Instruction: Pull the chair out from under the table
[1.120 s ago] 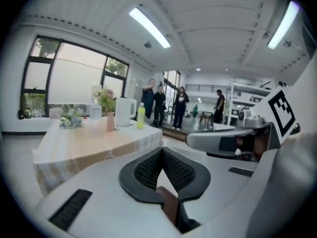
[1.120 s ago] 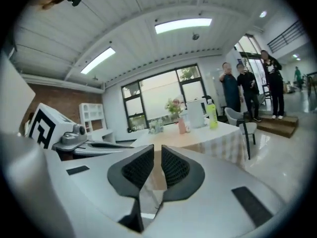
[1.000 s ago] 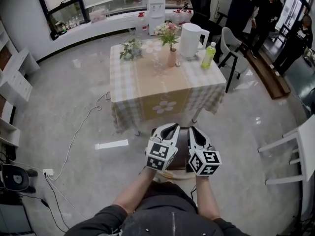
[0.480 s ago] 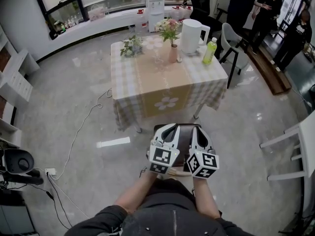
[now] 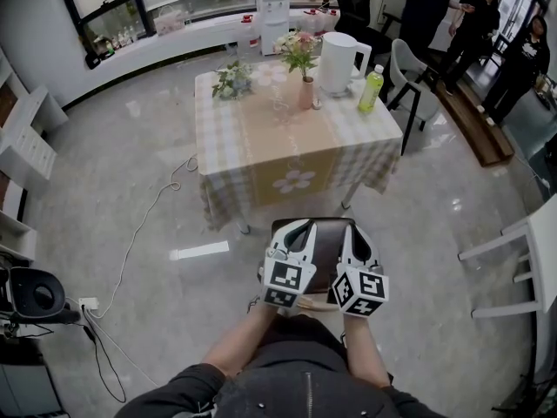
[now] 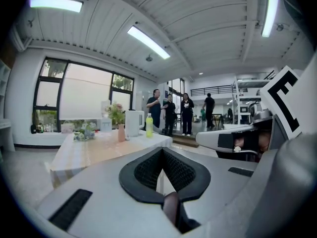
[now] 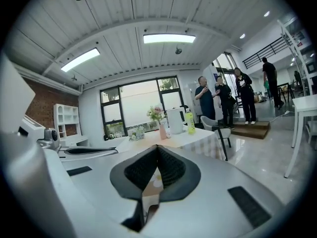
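Observation:
The chair (image 5: 320, 240), with a dark brown seat, stands just in front of the table (image 5: 261, 146) with the checked cloth, its seat out past the cloth's hem. Both grippers reach over it side by side. My left gripper (image 5: 300, 227) is shut, and the chair's brown back rail sits deep between its jaws in the left gripper view (image 6: 171, 209). My right gripper (image 5: 348, 230) is shut on the same rail. A tan strip of the backrest (image 5: 306, 306) shows below the marker cubes. Both gripper views look level across at the table (image 6: 89, 148) (image 7: 193, 135).
On the table stand a white kettle (image 5: 337, 66), a green bottle (image 5: 371, 92) and a flower vase (image 5: 303, 94). A white chair (image 5: 409, 77) sits at its far right, white furniture (image 5: 522, 259) at the right edge. Cables (image 5: 139, 233) trail on the floor left. Several people (image 5: 444, 7) stand behind.
The chair seat now shows a little further out from the tablecloth's hem than a second ago. Both grippers stay together on the back rail.

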Available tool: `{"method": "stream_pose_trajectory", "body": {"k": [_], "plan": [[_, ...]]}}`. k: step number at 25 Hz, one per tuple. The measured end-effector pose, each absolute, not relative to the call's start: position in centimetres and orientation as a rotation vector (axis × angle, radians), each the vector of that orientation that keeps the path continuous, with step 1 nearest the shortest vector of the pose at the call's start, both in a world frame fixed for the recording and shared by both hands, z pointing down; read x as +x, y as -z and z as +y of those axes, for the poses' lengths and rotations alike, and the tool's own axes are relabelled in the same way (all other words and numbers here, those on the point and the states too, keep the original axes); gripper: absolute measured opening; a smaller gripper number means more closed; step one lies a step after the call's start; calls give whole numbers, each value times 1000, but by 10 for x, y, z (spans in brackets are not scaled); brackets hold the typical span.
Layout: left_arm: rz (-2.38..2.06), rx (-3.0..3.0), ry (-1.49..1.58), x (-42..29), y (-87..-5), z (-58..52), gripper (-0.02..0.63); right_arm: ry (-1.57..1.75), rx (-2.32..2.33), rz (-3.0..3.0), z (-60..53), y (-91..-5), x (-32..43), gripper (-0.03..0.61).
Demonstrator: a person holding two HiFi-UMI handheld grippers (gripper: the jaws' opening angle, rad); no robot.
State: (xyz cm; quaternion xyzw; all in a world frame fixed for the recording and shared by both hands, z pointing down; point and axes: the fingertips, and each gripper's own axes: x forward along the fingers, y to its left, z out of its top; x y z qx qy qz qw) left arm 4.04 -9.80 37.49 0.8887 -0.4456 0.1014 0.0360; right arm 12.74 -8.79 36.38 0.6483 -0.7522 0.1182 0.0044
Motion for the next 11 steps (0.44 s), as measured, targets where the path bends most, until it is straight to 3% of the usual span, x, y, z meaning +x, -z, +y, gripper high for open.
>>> {"method": "stream_pose_trajectory", "body": {"k": [11], "plan": [[-1366, 2723, -357, 39, -383, -95, 11, -385, 2024, -2350, -87, -370, 132, 12]]}}
